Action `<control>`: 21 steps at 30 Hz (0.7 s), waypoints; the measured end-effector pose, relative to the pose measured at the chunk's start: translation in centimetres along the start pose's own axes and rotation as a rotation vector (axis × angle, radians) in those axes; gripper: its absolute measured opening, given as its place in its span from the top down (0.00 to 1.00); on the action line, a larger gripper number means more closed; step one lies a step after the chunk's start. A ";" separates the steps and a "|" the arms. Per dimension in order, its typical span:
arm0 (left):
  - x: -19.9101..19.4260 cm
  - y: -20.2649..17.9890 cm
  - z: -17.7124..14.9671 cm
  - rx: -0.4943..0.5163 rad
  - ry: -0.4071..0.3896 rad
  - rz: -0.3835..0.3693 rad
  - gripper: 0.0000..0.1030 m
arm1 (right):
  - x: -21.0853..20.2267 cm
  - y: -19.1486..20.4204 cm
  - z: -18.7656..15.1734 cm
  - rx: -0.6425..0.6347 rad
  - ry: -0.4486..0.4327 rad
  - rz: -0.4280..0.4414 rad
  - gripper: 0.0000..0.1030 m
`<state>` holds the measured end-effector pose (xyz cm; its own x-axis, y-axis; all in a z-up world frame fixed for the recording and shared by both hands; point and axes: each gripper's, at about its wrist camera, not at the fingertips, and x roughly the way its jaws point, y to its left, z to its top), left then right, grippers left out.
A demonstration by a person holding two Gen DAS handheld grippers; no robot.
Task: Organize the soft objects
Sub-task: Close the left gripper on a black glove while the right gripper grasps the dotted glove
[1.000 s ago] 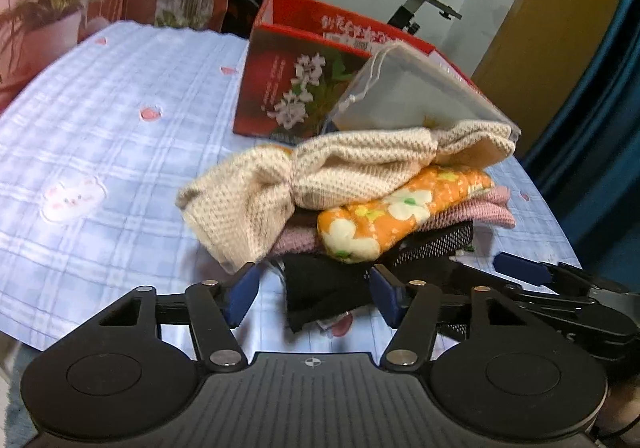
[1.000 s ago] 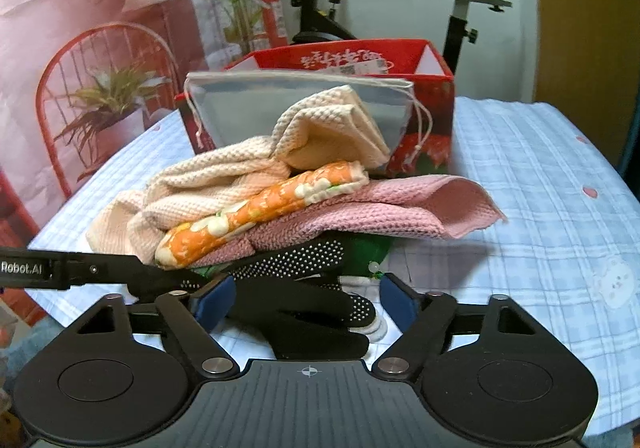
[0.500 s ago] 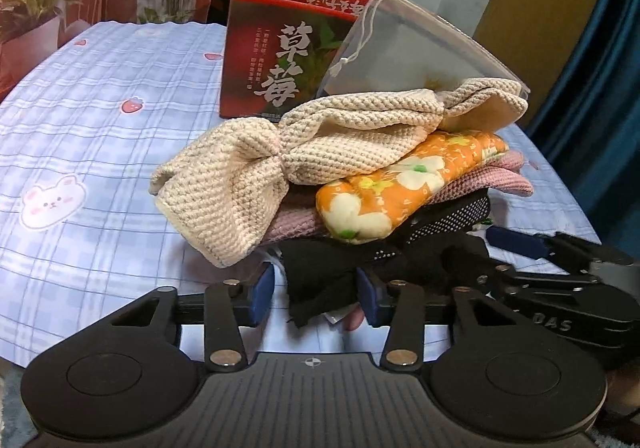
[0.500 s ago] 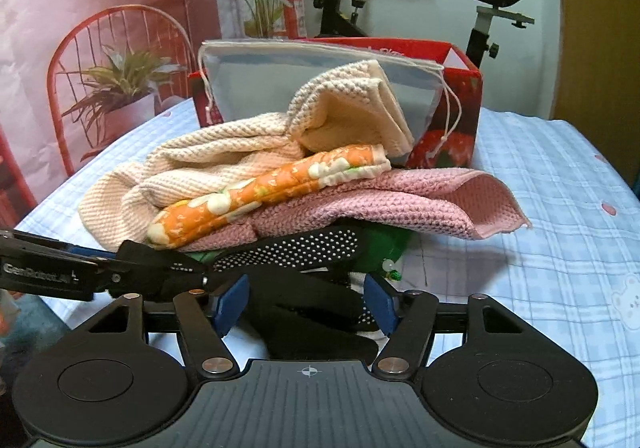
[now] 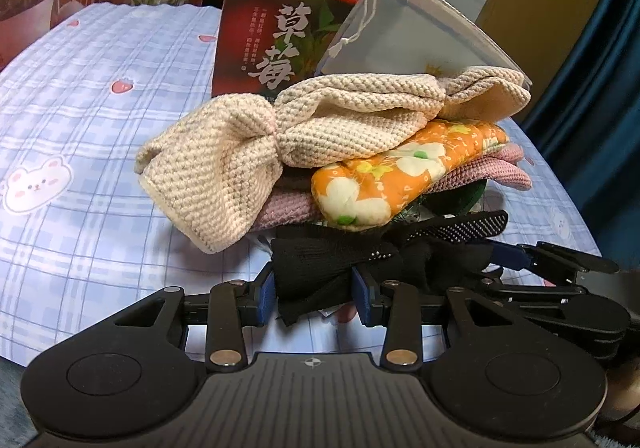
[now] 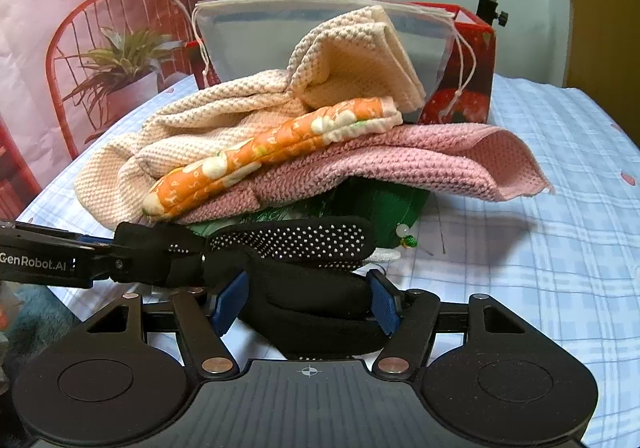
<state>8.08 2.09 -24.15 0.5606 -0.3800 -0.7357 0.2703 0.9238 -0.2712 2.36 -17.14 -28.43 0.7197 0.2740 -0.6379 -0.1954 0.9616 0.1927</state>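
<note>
Checked worktop: both hand-held grippers, left closing and right, clamp the black glove at six o'clock.

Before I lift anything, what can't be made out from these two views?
- Green item, right wrist view: mostly buried under the pink cloth; identity unclear.
- Red box interior, both views: blocked by the mesh bag.
- Black glove: one or two pieces, overlapping folds hide it.

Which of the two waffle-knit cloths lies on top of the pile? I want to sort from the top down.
The cream waffle-knit cloth lies on top, knotted in its middle; the pink waffle-knit cloth sits lower, under the orange floral padded piece.
</note>
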 end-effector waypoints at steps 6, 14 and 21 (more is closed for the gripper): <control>-0.1 -0.1 0.0 0.007 0.000 -0.005 0.65 | -0.2 0.6 -0.1 -0.022 0.020 0.022 0.55; -0.4 -0.3 -0.1 0.019 -0.016 -0.015 0.75 | -0.7 0.6 0.1 -0.011 0.013 0.069 0.78; -0.4 -0.7 0.0 0.038 -0.026 -0.006 0.75 | -1.2 0.9 0.3 -0.031 -0.001 0.077 0.83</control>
<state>7.66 1.63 -23.69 0.5785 -0.3873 -0.7178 0.3031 0.9191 -0.2516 1.48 -16.56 -27.30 0.7023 0.3471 -0.6216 -0.2704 0.9377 0.2181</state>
